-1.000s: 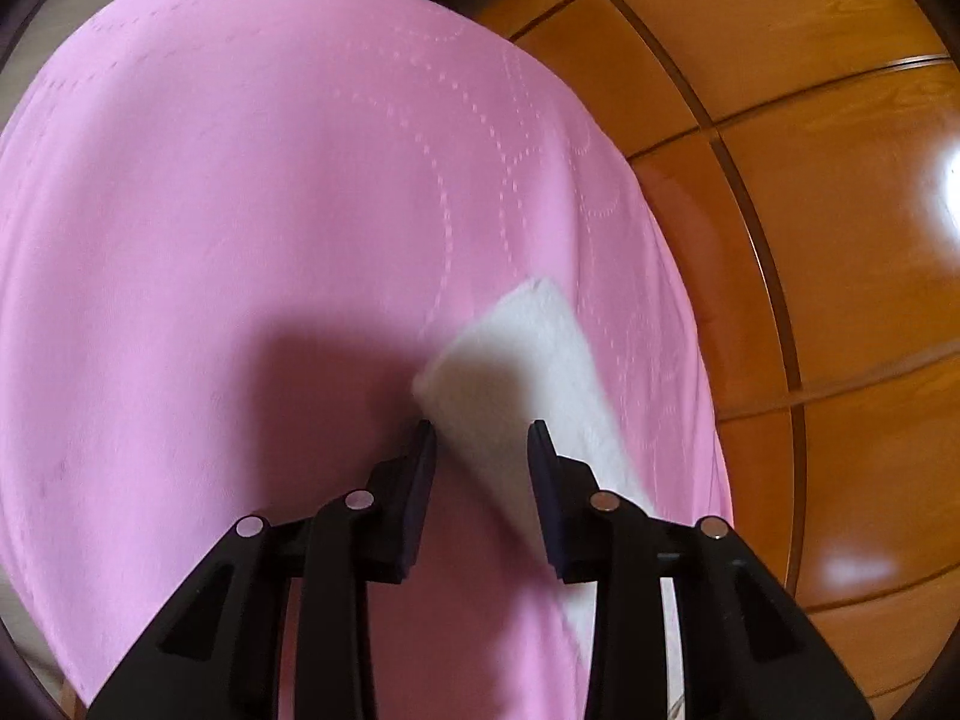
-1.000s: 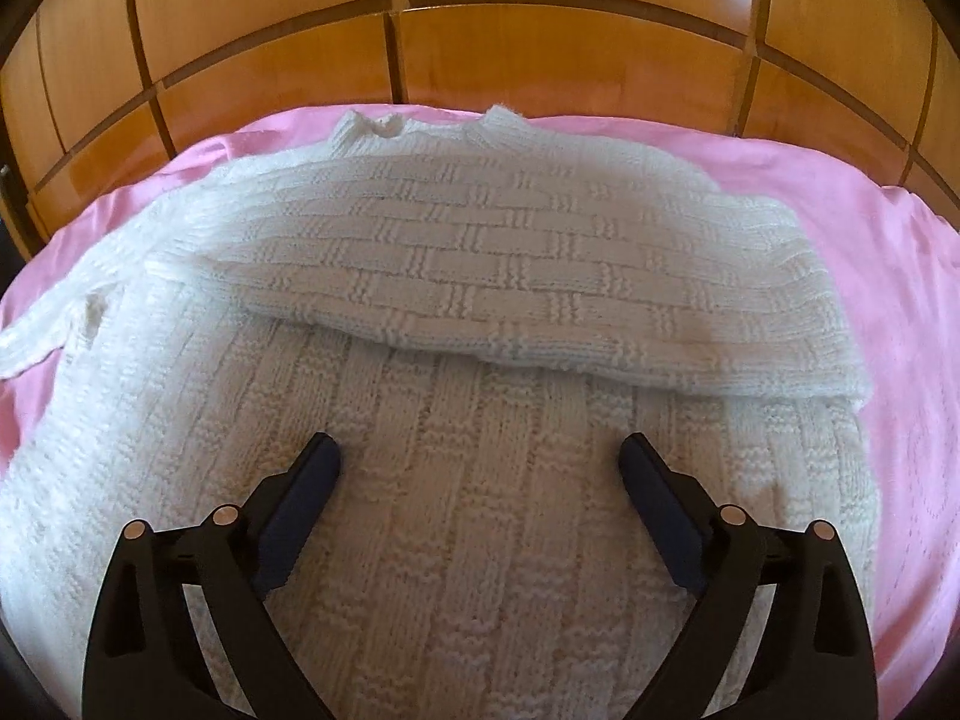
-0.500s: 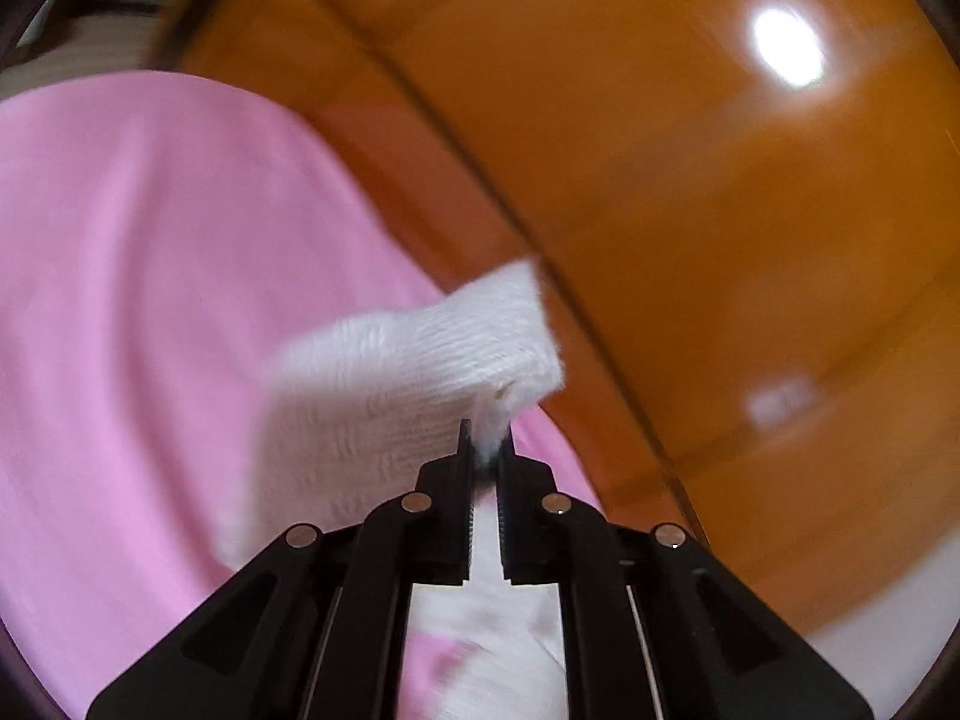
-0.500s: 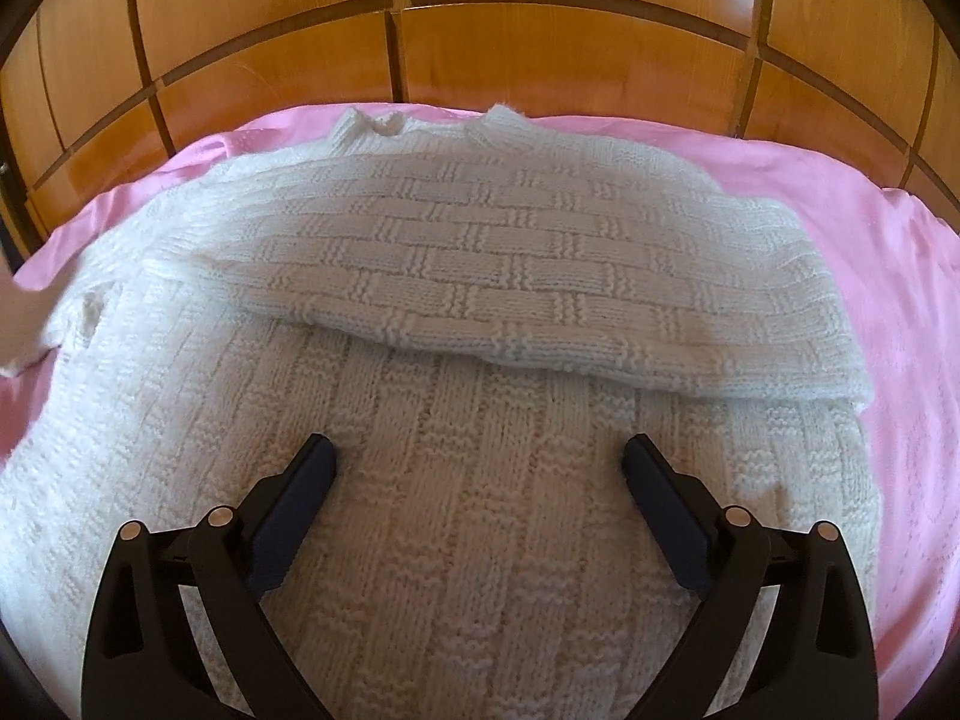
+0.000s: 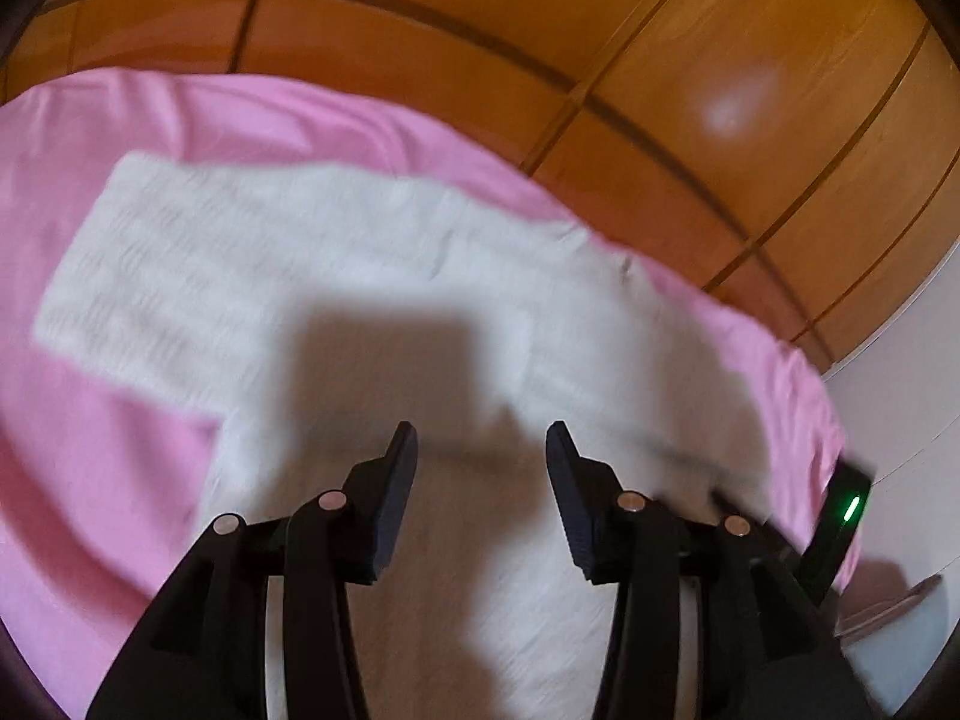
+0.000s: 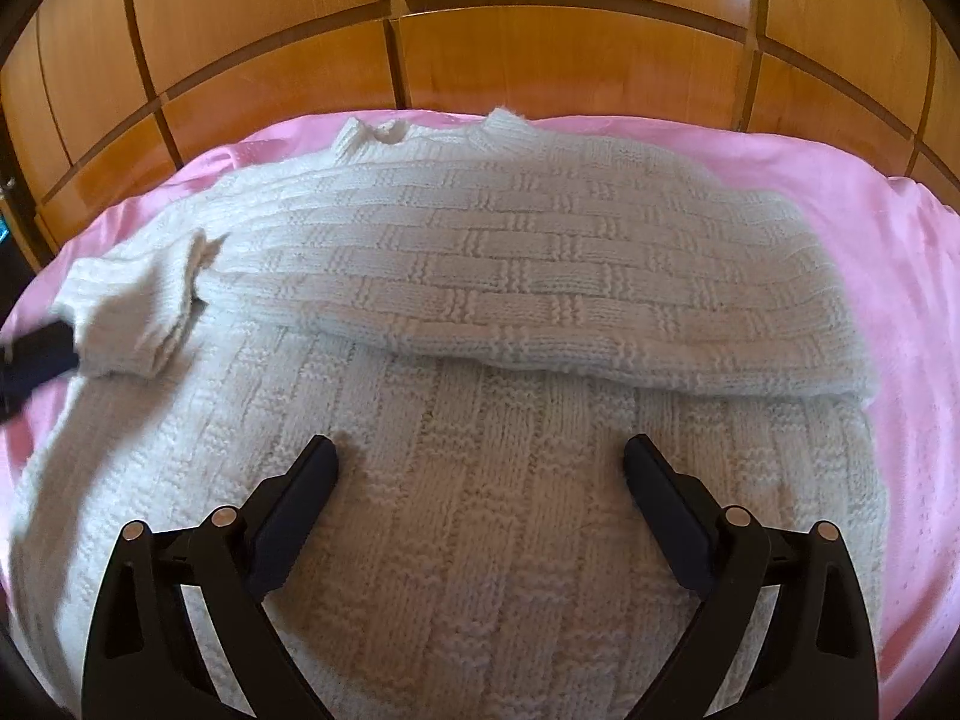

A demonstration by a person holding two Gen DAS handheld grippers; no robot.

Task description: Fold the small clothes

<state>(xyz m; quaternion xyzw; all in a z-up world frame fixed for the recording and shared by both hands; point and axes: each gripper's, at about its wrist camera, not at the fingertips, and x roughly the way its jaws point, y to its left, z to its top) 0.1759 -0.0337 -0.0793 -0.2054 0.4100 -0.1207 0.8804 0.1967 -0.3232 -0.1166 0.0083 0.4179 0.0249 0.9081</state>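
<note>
A white knitted sweater (image 6: pixel 480 276) lies flat on a pink bedsheet (image 6: pixel 900 276), with one sleeve folded across its chest. In the right wrist view the other sleeve's cuff (image 6: pixel 132 312) rests bent over the sweater's left side, beside a dark fingertip (image 6: pixel 36 354) of my left gripper. In the blurred left wrist view my left gripper (image 5: pixel 481 429) hangs over the sweater (image 5: pixel 270 276). Its jaws are opening and nothing is pinched between them. My right gripper (image 6: pixel 480 443) stands wide over the sweater's lower body, jaws closing slightly, gripping nothing.
A wooden panelled headboard (image 6: pixel 540 48) runs along the far edge of the bed. In the left wrist view, a black housing with a green light (image 5: pixel 843 516) sits at the right, next to a white wall (image 5: pixel 900 360). Bare pink sheet shows on both sides of the sweater.
My left gripper shut on the sleeve cuff, swung it across onto the sweater, then let go with its jaws parting. The right gripper has stayed in place.
</note>
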